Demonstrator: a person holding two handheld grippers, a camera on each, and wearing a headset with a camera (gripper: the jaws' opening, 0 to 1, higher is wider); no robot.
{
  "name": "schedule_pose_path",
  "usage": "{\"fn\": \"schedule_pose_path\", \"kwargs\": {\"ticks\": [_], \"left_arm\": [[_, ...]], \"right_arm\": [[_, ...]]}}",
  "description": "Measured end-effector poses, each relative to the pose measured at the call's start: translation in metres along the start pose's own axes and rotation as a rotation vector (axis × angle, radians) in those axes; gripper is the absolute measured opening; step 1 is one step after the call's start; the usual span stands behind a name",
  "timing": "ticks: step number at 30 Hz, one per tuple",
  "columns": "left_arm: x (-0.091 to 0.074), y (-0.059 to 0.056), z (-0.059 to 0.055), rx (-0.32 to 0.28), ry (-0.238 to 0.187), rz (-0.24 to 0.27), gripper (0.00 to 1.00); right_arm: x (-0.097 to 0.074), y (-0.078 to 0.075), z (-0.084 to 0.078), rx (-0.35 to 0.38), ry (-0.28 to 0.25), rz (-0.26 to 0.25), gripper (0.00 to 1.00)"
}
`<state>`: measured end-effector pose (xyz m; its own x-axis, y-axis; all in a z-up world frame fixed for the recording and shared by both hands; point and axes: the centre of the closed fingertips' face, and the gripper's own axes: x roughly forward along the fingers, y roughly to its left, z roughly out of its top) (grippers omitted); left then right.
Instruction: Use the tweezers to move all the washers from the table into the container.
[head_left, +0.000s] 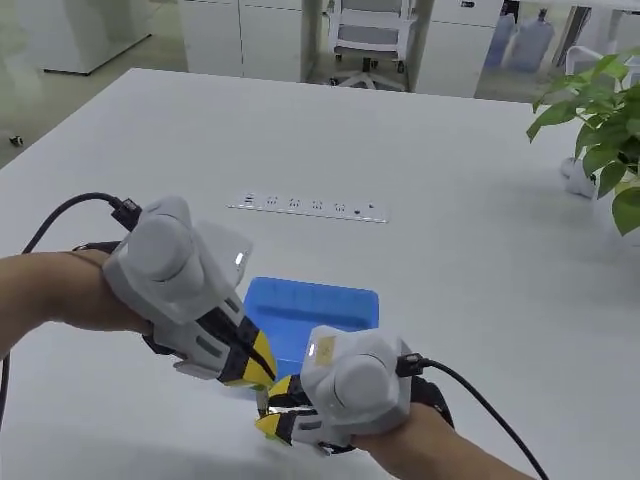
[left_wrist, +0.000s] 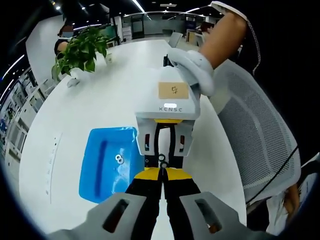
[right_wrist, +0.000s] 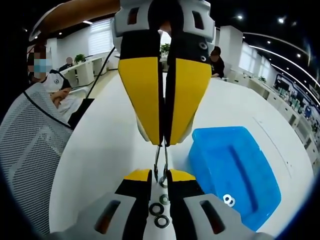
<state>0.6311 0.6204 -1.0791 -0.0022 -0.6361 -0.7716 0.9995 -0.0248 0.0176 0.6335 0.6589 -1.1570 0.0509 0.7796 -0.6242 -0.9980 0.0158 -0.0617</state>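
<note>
At the near side of the counter (head_left: 450, 280), the left claw (right_wrist: 163, 140) is clenched on the tweezers (right_wrist: 161, 161), whose thin prongs reach down between the narrowly parted jaws of the right claw (right_wrist: 160, 174); whether those jaws press the prongs, I cannot tell. Three washers (right_wrist: 156, 209) lie in a row on the counter, at 6 o'clock from the prong tips in the right gripper view. At 3 o'clock there sits the blue container (right_wrist: 245, 160), holding two more washers (right_wrist: 229, 200). From the head view, a power strip (head_left: 305, 207) lies at 12 o'clock beyond the container.
</note>
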Motion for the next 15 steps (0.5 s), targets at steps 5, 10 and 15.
{"fn": "schedule_pose_path", "kwargs": {"ticks": [5,10,15], "left_arm": [[0.0003,0.0058,0.0,-0.014,-0.002,-0.011,0.05],[-0.0001,0.007,-0.0011,-0.01,0.012,-0.033,0.05],[0.0002,0.0052,-0.001,0.001,0.019,-0.046,0.05]], "right_arm": [[0.0001,-0.0003,-0.0008,0.006,0.002,-0.001,0.16],[-0.0009,0.0003,-0.0024,0.009,0.005,-0.001,0.17],[-0.0011,0.0003,-0.0032,0.011,0.007,-0.004,0.17]]}}
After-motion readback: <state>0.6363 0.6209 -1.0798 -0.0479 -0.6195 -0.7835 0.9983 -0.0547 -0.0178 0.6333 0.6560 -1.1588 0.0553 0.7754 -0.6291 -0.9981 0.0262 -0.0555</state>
